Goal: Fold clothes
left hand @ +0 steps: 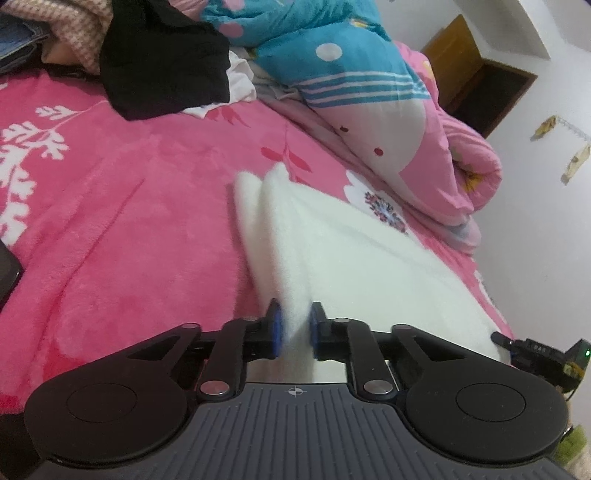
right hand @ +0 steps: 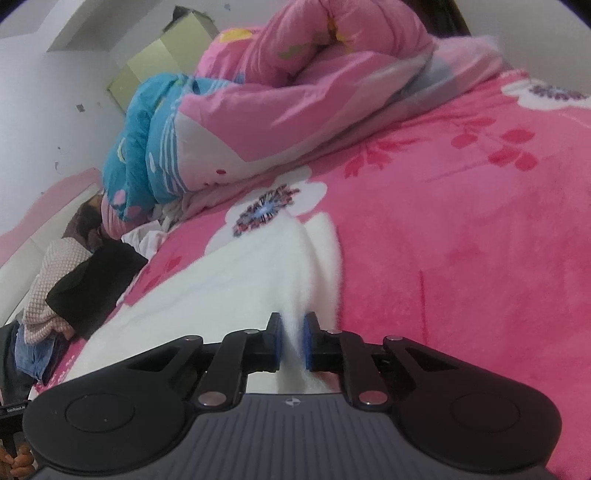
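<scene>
The left claw (left hand: 294, 328) is gripping a bunched edge of the white cloth (left hand: 354, 251): both blue pads (left hand: 275, 332) are pressing in on the fleece, which is filling the narrow gap between them. The right claw (right hand: 291, 341) is doing the same with another edge of the white cloth (right hand: 229, 280), its pads (right hand: 307, 345) closing on a raised fold. The cloth is lying on the bed (left hand: 129, 221), spreading from each claw across the pink floral blanket, with folded corners pointing away toward the middle of the bed. It is blurred near both claws. In the left view the tip of the right claw's body is showing at the right edge, beyond the cloth.

A rolled quilt (left hand: 369, 92) in blue, pink and white is lying along the wall-side edge of the bed, near the cloth but apart from it. A black garment (left hand: 162, 62) is sitting in a heap at the far end of the bed, touching a checked knit (left hand: 66, 33) and a white piece (left hand: 240, 81) beside it. A brown cabinet (left hand: 476, 74) is standing against the white wall past the quilt. A dark flat object (left hand: 7, 273) is lying at the left edge of the left view; what it is I cannot tell.
</scene>
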Demonstrator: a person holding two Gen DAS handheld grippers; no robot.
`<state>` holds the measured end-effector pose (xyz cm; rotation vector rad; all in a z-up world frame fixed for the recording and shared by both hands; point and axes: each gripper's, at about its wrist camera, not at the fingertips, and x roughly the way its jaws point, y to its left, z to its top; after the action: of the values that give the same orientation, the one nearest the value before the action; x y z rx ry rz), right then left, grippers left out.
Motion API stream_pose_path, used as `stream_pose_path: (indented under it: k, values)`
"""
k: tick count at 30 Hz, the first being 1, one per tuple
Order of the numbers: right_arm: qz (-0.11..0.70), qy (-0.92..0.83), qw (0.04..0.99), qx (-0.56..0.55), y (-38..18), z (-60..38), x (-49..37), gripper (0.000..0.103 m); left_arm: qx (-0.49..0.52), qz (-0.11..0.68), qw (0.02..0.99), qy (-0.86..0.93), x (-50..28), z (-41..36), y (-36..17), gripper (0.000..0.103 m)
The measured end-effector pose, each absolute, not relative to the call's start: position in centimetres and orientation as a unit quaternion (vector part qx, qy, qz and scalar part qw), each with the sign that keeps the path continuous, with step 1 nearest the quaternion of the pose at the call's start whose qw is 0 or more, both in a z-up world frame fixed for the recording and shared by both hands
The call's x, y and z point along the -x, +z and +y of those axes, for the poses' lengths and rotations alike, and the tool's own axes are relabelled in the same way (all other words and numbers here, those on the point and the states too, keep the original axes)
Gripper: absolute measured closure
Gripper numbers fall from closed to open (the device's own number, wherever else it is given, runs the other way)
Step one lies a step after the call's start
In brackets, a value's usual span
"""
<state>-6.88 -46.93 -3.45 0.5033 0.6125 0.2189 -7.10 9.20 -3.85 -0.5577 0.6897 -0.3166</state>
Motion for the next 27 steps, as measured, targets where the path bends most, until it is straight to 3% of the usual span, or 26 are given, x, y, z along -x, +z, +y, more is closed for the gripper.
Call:
stream_pose_path:
  k: [27]
  values:
    - [0.293, 0.088, 0.919, -0.247, -3.5, -47.1, 8.8, 0.092, 0.279, 0.355, 0.872, -0.187, 8.0, 10.0, -4.4, 0.094]
